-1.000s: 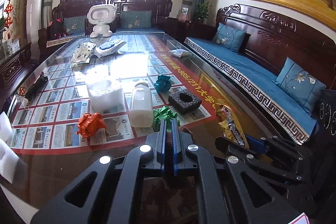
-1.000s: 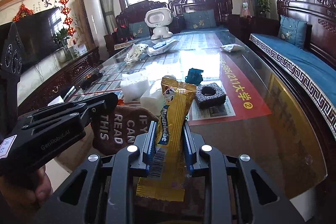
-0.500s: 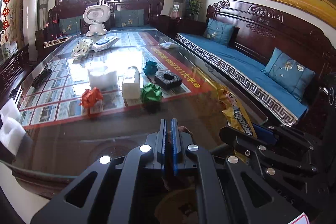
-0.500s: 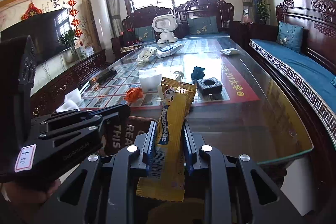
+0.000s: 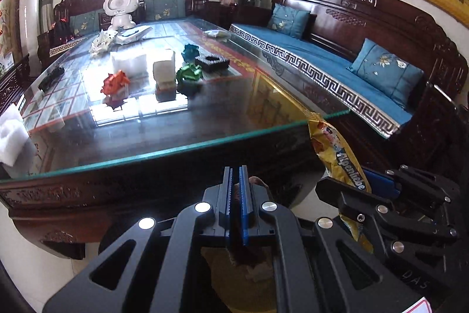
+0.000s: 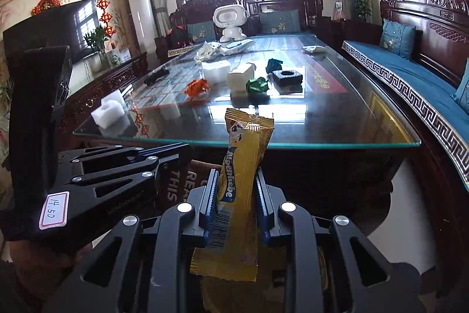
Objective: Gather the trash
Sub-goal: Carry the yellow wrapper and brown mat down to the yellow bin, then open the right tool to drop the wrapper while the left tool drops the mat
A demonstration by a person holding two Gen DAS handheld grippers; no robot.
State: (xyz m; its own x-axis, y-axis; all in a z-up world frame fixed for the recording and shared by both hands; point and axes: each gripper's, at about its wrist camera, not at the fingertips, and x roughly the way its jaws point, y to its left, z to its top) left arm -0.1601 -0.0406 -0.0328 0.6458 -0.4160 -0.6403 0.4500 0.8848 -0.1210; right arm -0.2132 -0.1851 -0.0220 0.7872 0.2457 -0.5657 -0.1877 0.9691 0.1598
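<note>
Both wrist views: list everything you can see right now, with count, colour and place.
Candy wrapper: 1, yellow, in right claw.
Brown bag: 1, white lettering, in left claw.
Paper balls: 3, orange, green, teal, mid-table.
White foam blocks: 2, one mid-table, one at left edge.
White jug: 1, mid-table.
Black sponge: 1, right of jug.
White toy robot: 1, far end.
Glass table: 1.
Left claw: shut on bag.
Right claw: shut on wrapper.

left gripper [image 5: 235,178]: fingers squeezing almost together, pinching a brown cloth bag [image 6: 187,181], sitting low, in front of the glass table [image 5: 181,148] edge | right gripper [image 6: 236,189]: fingers pinching a yellow wrapper [image 6: 240,184] that is standing up, sitting just right of the left gripper, below the table edge
</note>
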